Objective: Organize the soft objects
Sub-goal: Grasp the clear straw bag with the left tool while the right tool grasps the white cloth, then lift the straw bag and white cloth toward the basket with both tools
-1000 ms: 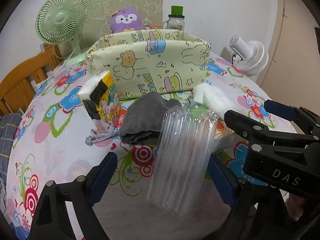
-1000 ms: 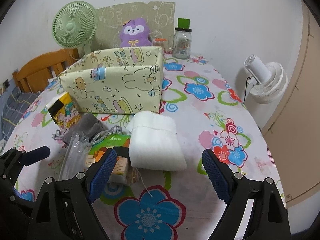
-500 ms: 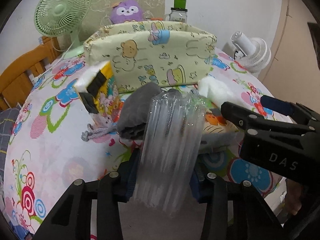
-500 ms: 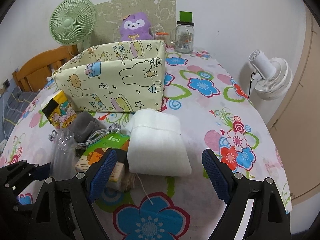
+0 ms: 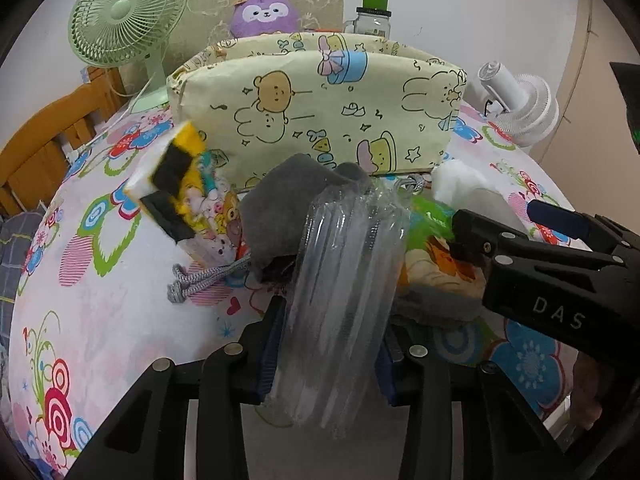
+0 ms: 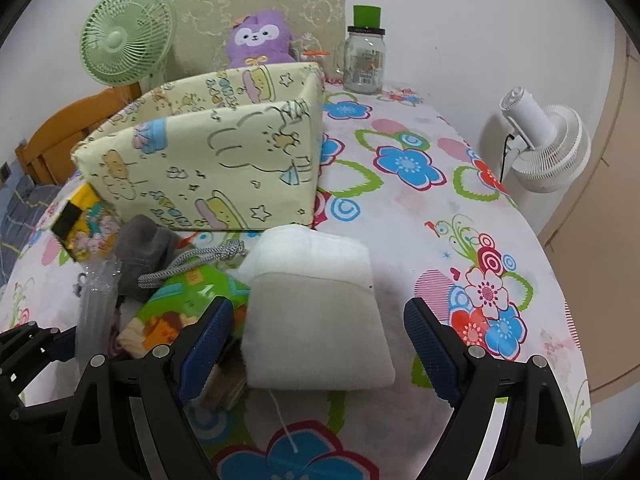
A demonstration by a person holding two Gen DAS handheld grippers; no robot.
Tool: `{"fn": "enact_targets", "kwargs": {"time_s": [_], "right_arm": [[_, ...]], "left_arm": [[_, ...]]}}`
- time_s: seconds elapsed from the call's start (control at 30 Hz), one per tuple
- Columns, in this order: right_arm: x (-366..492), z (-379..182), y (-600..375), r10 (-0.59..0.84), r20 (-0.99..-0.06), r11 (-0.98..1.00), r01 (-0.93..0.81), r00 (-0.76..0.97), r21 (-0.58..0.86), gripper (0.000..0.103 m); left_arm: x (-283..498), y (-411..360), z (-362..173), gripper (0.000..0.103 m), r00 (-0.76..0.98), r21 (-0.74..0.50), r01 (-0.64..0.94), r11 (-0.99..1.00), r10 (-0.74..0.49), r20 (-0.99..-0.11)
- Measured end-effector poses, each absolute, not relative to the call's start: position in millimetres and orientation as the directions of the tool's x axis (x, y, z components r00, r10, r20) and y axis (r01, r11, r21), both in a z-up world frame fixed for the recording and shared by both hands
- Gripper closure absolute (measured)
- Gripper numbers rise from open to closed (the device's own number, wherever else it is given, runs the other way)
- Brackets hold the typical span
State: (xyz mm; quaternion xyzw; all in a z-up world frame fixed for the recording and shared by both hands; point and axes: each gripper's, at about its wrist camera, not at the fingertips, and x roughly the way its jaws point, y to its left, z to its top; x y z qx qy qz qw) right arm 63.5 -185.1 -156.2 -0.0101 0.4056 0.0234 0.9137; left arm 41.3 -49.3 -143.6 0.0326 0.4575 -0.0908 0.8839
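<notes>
We held the left gripper low over the desk, its fingers pinching the clear plastic pack beside the grey pouch. We kept the right gripper level, fingers spread around the white folded towel before the fabric bin.

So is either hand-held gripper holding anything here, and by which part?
The left hand-held gripper is shut on the clear plastic pack, clamping its near lower end. The right hand-held gripper is open, holding nothing.
</notes>
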Motion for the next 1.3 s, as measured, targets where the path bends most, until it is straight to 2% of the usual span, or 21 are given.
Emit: {"fn": "enact_targets", "kwargs": {"time_s": [0.1,0.17,0.23,0.27,0.37,0.53,0.9,1.17,1.3], "right_arm": [[66.6,-159.5,-186.8,0.049,-0.747,0.999,-0.05,0.663,0.021,0.023],[67.3,-160.1,-187.2,0.061,-0.747,0.998,-0.051,0.662,0.036,0.035],[67.4,-160.0,-186.6,0.074,-0.747,0.997,-0.056,0.66,0.05,0.042],[67.4,-160.1,-186.1,0.082,-0.749,0.997,-0.06,0.658,0.056,0.048],[65.6,-159.2,-184.7,0.088,-0.748,0.996,-0.065,0.658,0.059,0.056],[61.9,-155.2,-183.9,0.08,-0.742,0.997,-0.061,0.666,0.052,0.06],[44.5,-130.6,-176.5,0.088,-0.698,0.996,-0.081,0.71,0.044,0.06],[31.7,-115.0,-168.2,0.097,-0.674,0.995,-0.096,0.732,0.039,0.06],[27.7,-110.3,-165.9,0.102,-0.67,0.994,-0.102,0.736,0.04,0.06]], "left_arm": [[42.9,-50.8,-143.8,0.062,0.568,-0.019,0.188,0.982,-0.125,-0.813],[43.1,-51.3,-143.8,0.064,0.568,-0.021,0.192,0.981,-0.128,-0.813],[43.7,-52.2,-143.6,0.067,0.567,-0.025,0.194,0.981,-0.133,-0.813],[43.1,-52.7,-143.2,0.069,0.567,-0.027,0.197,0.98,-0.136,-0.812],[41.1,-54.3,-141.6,0.07,0.571,-0.022,0.202,0.979,-0.136,-0.81],[35.1,-51.6,-134.7,0.07,0.586,-0.023,0.2,0.98,-0.138,-0.798],[25.4,-45.0,-117.1,0.072,0.622,-0.044,0.192,0.98,-0.156,-0.767],[21.3,-43.9,-105.8,0.083,0.632,-0.066,0.215,0.974,-0.191,-0.751],[19.3,-44.0,-100.7,0.085,0.639,-0.072,0.224,0.972,-0.202,-0.742]]}}
